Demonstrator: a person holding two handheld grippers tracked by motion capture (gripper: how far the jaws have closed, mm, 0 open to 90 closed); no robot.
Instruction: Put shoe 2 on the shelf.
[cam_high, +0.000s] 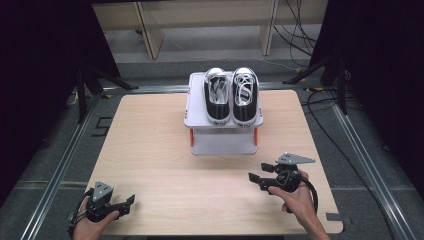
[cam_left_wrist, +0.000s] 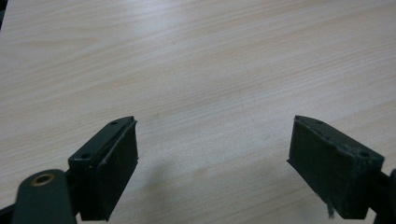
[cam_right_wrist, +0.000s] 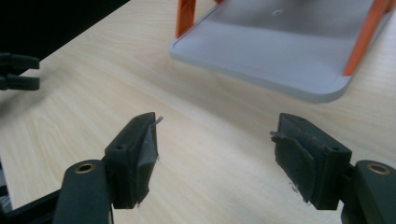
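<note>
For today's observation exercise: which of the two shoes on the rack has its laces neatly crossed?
The right-hand shoe: its white laces form clear crosses up the front. The left-hand shoe beside it has loose, uncrossed laces. Both sit on the rack's top shelf.

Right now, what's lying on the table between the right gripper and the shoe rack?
Nothing: bare wooden table between the right gripper and the rack's bottom shelf, seen in the right gripper view.

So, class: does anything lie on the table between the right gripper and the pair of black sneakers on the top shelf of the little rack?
Nothing visible does. Bare wooden table lies between the open right gripper and the rack. The sneakers sit side by side on top, uncovered.
</note>
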